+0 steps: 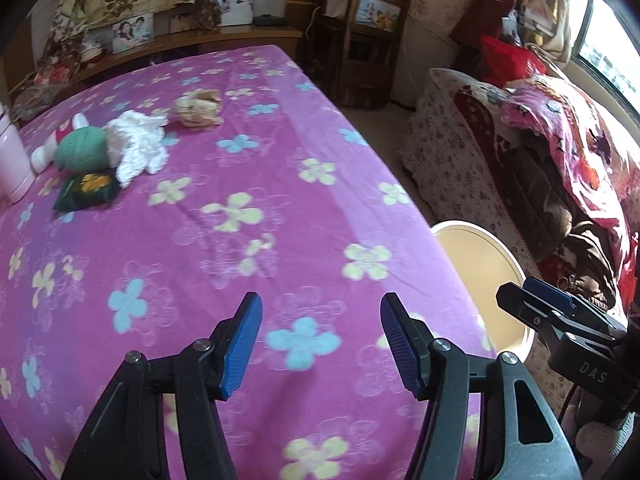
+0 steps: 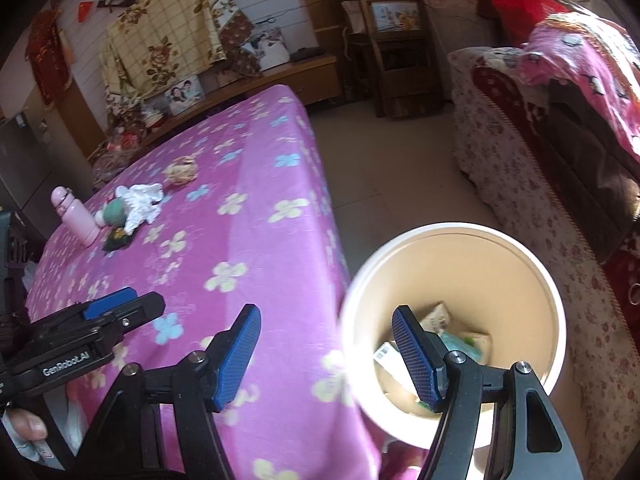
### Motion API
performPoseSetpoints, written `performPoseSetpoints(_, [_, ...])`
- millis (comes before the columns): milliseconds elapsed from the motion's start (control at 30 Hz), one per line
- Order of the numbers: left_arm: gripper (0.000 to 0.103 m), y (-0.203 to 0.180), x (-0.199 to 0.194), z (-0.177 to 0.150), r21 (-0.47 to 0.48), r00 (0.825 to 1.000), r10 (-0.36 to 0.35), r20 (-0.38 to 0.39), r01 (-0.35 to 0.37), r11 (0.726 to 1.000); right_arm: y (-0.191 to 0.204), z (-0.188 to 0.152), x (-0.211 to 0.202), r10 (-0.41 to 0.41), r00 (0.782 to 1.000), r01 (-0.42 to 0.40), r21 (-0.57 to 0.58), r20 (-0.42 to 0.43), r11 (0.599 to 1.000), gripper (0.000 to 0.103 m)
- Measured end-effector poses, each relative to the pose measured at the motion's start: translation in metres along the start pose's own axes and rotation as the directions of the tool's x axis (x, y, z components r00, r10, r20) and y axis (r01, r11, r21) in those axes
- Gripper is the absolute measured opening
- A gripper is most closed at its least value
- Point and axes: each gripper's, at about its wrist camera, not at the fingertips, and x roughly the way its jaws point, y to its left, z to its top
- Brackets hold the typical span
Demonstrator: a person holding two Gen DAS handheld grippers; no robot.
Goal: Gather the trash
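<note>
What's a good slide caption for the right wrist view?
Open right claw above the cream trash bin holding wrappers, beside the purple flowered table with litter left.

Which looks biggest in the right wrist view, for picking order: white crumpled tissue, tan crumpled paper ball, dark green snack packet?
1. White crumpled tissue
2. Tan crumpled paper ball
3. Dark green snack packet, unsure, since it's partly hidden.
</note>
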Motion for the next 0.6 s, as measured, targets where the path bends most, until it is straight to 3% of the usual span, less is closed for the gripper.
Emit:
performPoseSetpoints(333, [0.062,0.096,-0.014,-0.003,-0.122,0.996,0.094,0.002,-0.094,0.988,0.078,0.008,0.031,0.087,0.995,-0.092,-0.091,-0.057,0.992,0.072])
performPoseSetpoints(600, [0.062,0.175,-0.011,0.02,-0.233,0.984,0.18,-0.01,-0.177,0.956,0.128,0.011,0.056,0.132,0.986,-0.147,-0.153,-0.103,0.977,0.072])
